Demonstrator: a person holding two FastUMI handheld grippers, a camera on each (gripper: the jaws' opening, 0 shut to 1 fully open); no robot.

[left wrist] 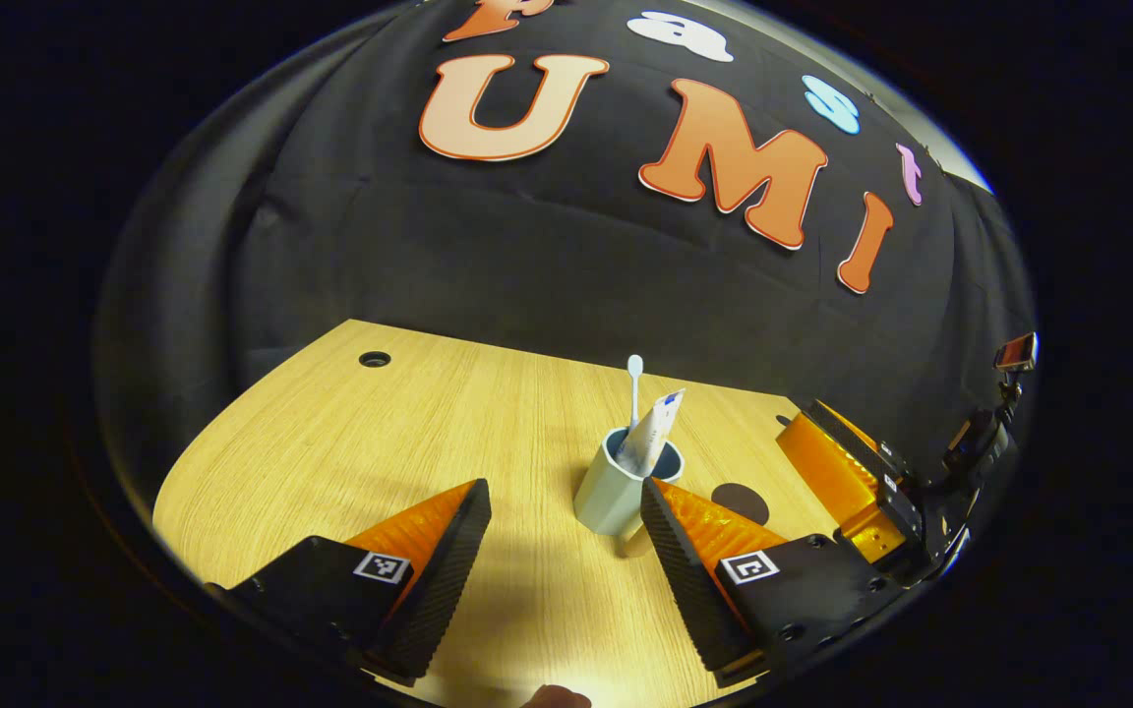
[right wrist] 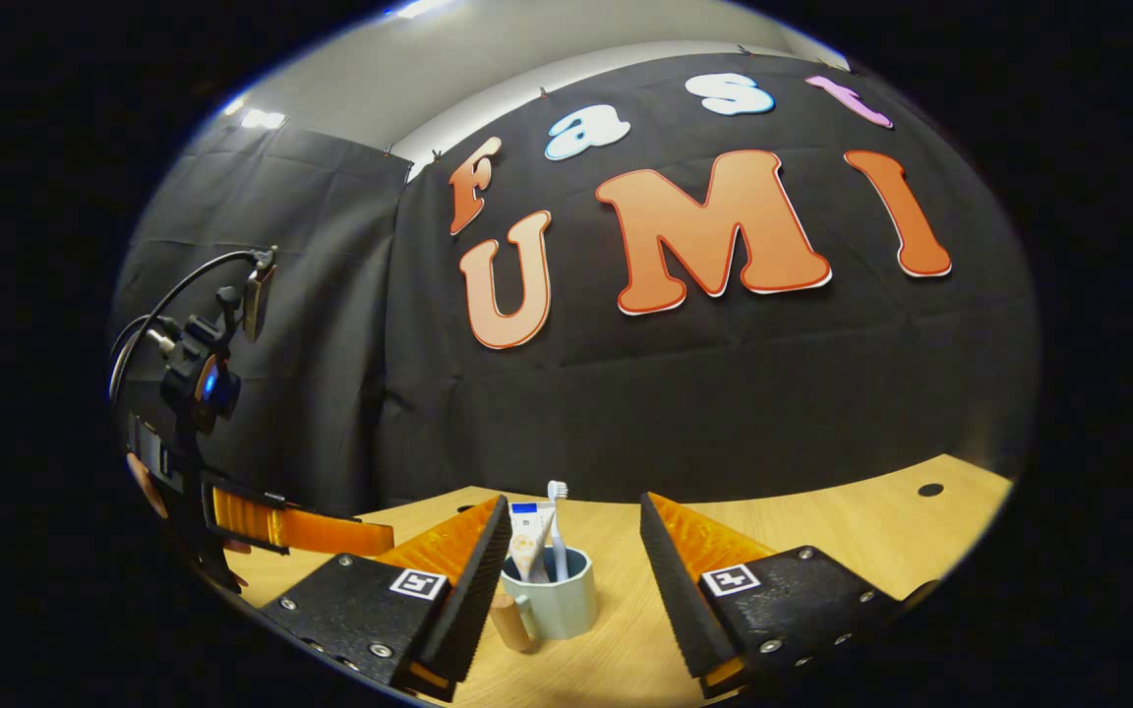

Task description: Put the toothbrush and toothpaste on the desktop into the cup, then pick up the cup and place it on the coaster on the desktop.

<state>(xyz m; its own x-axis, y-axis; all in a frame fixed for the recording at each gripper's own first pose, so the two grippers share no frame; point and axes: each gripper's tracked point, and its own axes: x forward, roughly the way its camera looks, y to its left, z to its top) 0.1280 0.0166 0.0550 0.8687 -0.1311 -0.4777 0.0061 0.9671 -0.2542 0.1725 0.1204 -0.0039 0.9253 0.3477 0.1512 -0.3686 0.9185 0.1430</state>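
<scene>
We see the left gripper (left wrist: 566,511) spread wide, holding nothing; the right gripper (right wrist: 574,536) is wide too, its jaws flanking the cup (right wrist: 555,598) without touching; the cup stands upright on the desktop (left wrist: 448,433), toothbrush (left wrist: 634,385) and toothpaste (left wrist: 652,430) inside; the dark coaster (left wrist: 742,501) lies just beside it.

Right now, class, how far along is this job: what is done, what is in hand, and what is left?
Done: the toothbrush and toothpaste already stand in the cup. In hand: nothing is gripped; the right gripper is open with the cup between its fingers, and the left gripper is open beside the cup. Left: grip the cup, lift it and set it on the coaster, the dark disc on the desk next to it.
</scene>
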